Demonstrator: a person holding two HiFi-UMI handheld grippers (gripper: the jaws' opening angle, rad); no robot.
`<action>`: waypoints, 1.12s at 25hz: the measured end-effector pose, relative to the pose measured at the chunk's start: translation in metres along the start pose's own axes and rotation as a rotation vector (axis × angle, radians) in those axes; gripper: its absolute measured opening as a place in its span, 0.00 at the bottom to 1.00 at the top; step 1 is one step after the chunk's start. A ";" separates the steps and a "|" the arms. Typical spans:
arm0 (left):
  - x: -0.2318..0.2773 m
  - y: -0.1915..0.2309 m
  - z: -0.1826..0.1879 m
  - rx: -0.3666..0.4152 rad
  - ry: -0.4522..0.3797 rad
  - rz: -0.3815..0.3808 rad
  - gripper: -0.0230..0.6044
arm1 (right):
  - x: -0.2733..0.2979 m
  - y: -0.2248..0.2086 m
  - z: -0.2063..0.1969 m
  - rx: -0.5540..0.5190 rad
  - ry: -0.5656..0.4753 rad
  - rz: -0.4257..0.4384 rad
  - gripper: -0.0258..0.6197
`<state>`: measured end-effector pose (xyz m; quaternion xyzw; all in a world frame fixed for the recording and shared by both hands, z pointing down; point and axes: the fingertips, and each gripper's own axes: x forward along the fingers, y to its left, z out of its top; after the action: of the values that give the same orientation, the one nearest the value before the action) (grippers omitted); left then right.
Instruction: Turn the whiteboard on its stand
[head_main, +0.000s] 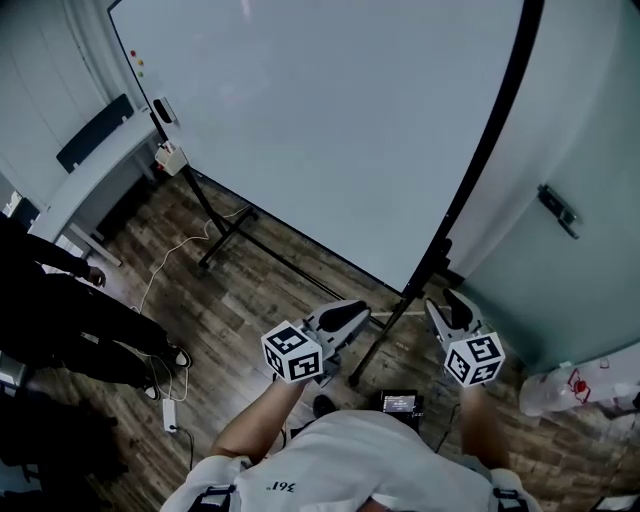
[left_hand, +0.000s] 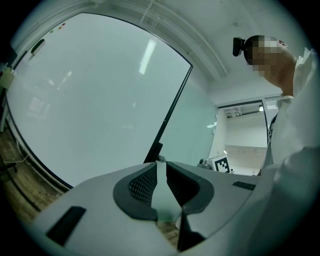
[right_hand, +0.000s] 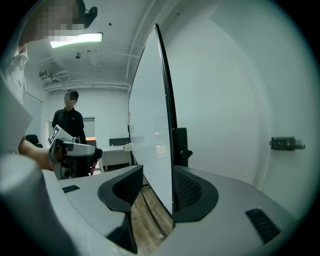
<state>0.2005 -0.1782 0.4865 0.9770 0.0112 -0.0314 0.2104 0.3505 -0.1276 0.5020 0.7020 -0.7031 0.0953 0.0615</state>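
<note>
A large whiteboard (head_main: 330, 120) in a black frame hangs tilted on its black stand (head_main: 230, 232). My right gripper (head_main: 452, 305) is at the board's lower right edge. In the right gripper view the whiteboard (right_hand: 150, 125) is seen edge-on, with its black frame running between the jaws of my right gripper (right_hand: 158, 172). The right pad lies close against the frame, while the left pad stands apart from the board face. My left gripper (head_main: 340, 318) hovers short of the whiteboard (left_hand: 90, 100) without touching it. The jaws of the left gripper (left_hand: 158, 165) show a narrow gap with nothing in it.
A frosted glass wall with a door handle (head_main: 557, 210) stands just right of the board. People in dark clothes (head_main: 60, 320) stand at the left beside a white desk (head_main: 95, 165). A power strip (head_main: 170, 412) with its cable and a small device (head_main: 400, 402) lie on the wood floor.
</note>
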 end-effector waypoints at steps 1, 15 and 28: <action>0.005 -0.001 0.001 0.002 -0.005 0.004 0.11 | 0.003 -0.005 0.002 -0.022 0.006 0.005 0.35; 0.037 -0.008 0.017 0.048 -0.031 0.075 0.11 | 0.065 -0.051 0.022 -0.092 0.004 0.092 0.48; 0.020 -0.006 0.020 0.045 -0.046 0.142 0.11 | 0.091 -0.037 0.018 -0.123 0.041 0.154 0.46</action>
<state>0.2193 -0.1807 0.4646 0.9789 -0.0637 -0.0391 0.1904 0.3879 -0.2206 0.5066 0.6386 -0.7582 0.0707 0.1111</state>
